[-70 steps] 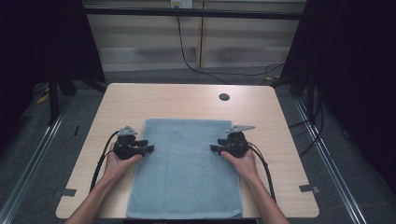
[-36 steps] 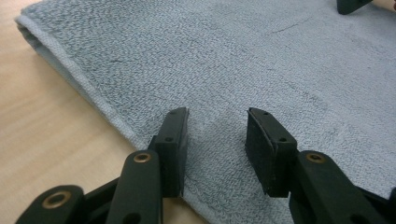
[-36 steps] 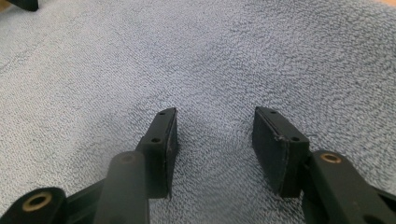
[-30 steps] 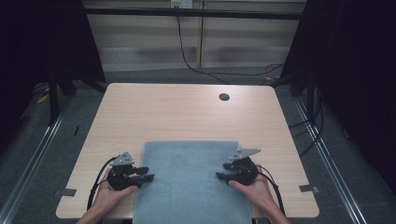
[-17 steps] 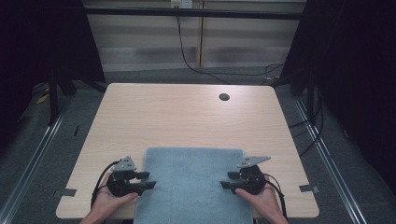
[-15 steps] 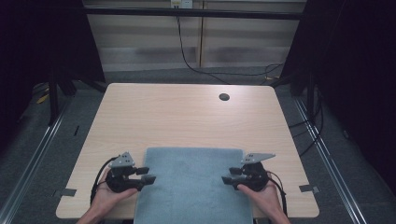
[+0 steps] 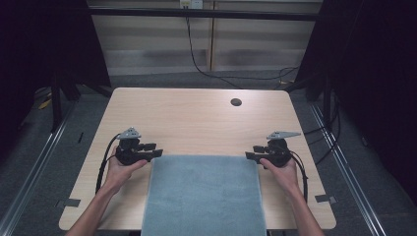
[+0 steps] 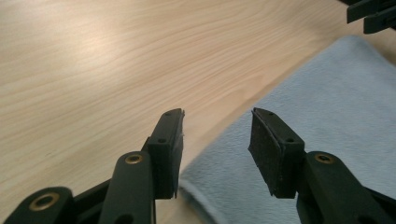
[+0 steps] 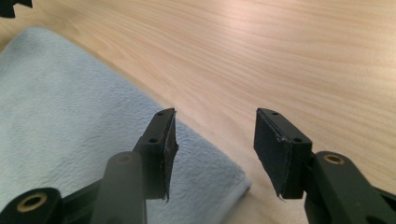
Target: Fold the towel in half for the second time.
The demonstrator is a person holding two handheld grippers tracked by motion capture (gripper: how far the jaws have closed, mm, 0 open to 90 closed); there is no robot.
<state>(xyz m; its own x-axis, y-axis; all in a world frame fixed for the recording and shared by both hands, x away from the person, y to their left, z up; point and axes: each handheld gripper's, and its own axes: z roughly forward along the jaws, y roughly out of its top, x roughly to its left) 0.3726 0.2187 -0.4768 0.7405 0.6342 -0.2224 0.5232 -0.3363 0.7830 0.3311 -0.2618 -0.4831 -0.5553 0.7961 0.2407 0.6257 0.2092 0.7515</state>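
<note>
The left gripper (image 8: 215, 140) has its jaws spread wide with nothing between them, poised over the far left corner of a pale blue towel (image 7: 202, 196). The right gripper (image 9: 212, 144) is likewise wide apart and empty, over the towel's far right corner. Whether either jaw touches the cloth is hard to tell. The towel lies flat on the near half of the wooden table (image 7: 196, 118), its near edge seemingly hanging over the front. A hand (image 7: 120, 169) grips each tool beside the towel; a small dark hole (image 7: 236, 102) marks the tabletop farther back.
</note>
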